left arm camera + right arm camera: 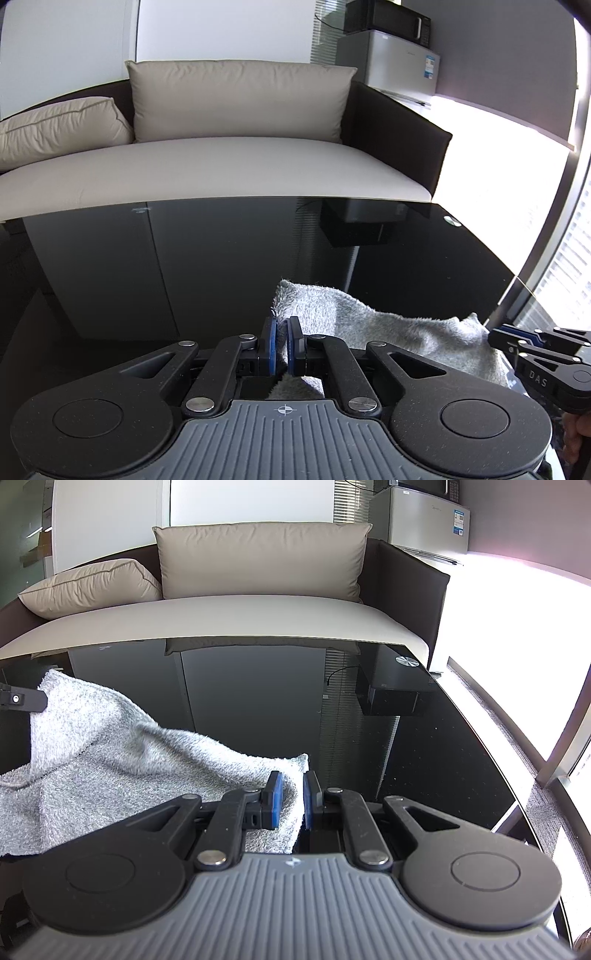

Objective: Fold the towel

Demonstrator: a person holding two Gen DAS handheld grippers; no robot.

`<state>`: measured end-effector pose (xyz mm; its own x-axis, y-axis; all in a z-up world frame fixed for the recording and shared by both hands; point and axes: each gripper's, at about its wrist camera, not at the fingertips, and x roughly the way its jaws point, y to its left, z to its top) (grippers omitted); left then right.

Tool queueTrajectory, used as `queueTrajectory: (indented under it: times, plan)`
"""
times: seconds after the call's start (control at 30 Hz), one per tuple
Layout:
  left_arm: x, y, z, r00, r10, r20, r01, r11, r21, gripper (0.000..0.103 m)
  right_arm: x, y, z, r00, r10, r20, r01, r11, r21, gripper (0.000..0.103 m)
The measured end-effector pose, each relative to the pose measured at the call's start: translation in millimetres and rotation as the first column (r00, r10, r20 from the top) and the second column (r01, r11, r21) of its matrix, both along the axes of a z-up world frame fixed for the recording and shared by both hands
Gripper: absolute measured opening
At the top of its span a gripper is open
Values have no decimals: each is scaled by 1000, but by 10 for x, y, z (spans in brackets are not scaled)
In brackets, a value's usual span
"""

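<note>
A grey terry towel (388, 332) hangs slack between my two grippers above the black glass table (221, 258). My left gripper (281, 345) is shut on the towel's left corner, with cloth pinched between the blue pads. In the right wrist view the towel (122, 760) spreads to the left and sags in the middle. My right gripper (293, 799) is shut on the towel's right corner. The right gripper (517, 341) shows at the right edge of the left wrist view. The left gripper's tip (26, 700) shows at the far left of the right wrist view.
A beige sofa (221, 166) with cushions runs along the table's far edge. A small fridge (399, 62) with a microwave on top stands at the back right. A round metal disc (406, 661) sits at the table's far right corner. Bright windows are to the right.
</note>
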<state>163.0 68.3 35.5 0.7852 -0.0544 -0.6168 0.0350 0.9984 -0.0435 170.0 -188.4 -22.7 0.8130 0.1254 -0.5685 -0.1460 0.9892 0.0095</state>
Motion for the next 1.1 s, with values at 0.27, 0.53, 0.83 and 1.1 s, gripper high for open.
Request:
queueTrajectory:
  times: [0.27, 0.53, 0.83, 1.1]
  plan:
    - [133, 274, 84, 999, 47, 14, -47, 999, 8, 6, -3, 39, -5, 999, 37, 7, -37, 999, -11, 12]
    - [281, 468, 48, 995, 98, 4, -98, 995, 18, 5, -37, 109, -16, 996, 93, 4, -93, 996, -11, 13]
    - [293, 366, -136, 994, 15, -105, -16, 1000, -10, 7, -52, 156, -7, 996, 94, 7, -94, 996, -12, 28]
    - [172, 315, -217, 992, 14, -128, -16, 1000, -11, 23, -95, 181, 17, 990, 141, -17, -141, 990, 20, 40]
